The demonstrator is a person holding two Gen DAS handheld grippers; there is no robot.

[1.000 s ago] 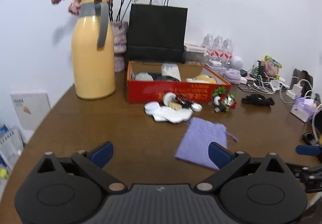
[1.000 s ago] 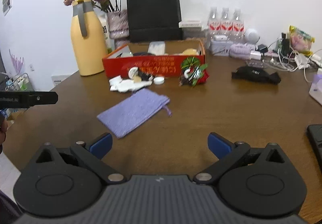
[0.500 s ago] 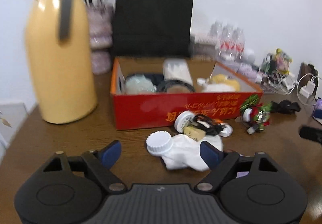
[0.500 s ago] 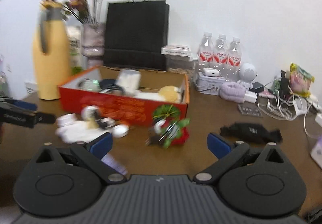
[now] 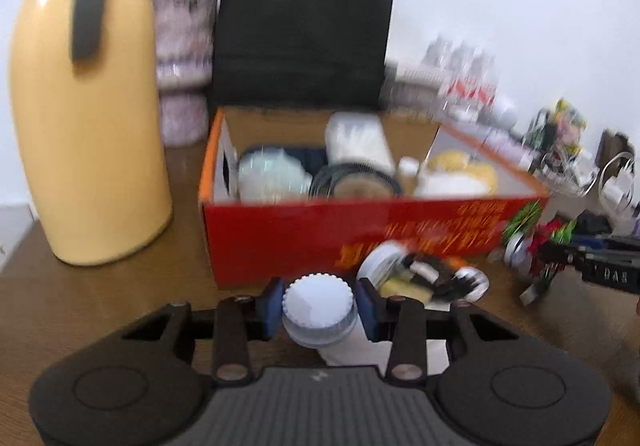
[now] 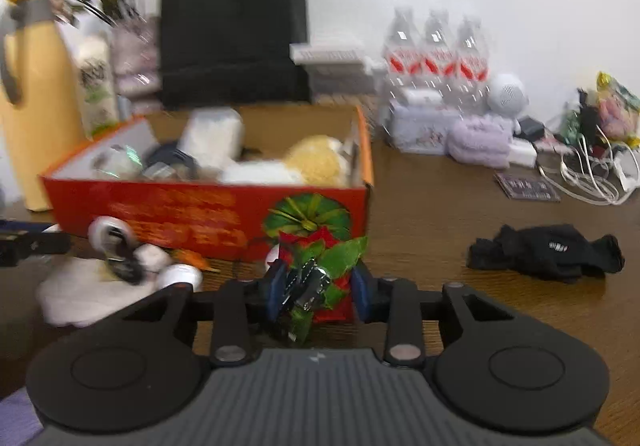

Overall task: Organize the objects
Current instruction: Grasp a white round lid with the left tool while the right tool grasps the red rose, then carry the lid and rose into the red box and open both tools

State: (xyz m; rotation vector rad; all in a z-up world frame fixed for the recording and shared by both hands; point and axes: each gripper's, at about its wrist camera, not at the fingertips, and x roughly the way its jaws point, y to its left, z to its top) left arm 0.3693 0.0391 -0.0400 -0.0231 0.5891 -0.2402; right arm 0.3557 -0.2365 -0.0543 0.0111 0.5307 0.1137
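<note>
- Between the blue fingers (image 5: 272,306) of the left gripper (image 5: 320,308) sits a white ribbed round cap (image 5: 318,300) on a white bottle; the jaws are closing, pads right against its sides, though blur hides whether they press yet.
- Under that bottle lies a white cloth (image 5: 436,352), flat on the brown wooden bench (image 5: 100,298).
- Just beyond the cap: a small heap of a round white tin, a yellow block and dark clips (image 5: 424,274), touching the front wall of the red cardboard box (image 5: 300,242).
- Over on the right gripper (image 6: 318,288), the blue fingers (image 6: 276,288) are closing too, with a red-and-green festive bow ornament with metal bits (image 6: 316,274) between them; pads look to meet its edges.
- That ornament rests on the bench, right at the box's near corner.
- Inside the open box: a pale round lid, a dark ring, a white packet and a yellow fluffy thing (image 6: 320,161), all crowded together.
- Left of the box stands a tall yellow thermos jug with a grey handle (image 5: 86,101), upright.
- Behind the box, a black paper bag (image 6: 234,25) against the wall, a vase of dried flowers (image 5: 182,69) beside it.
- Far right, a black crumpled cloth (image 6: 548,252) lies well apart, with three water bottles (image 6: 436,57) and tangled white cables (image 6: 588,177) at the back.
</note>
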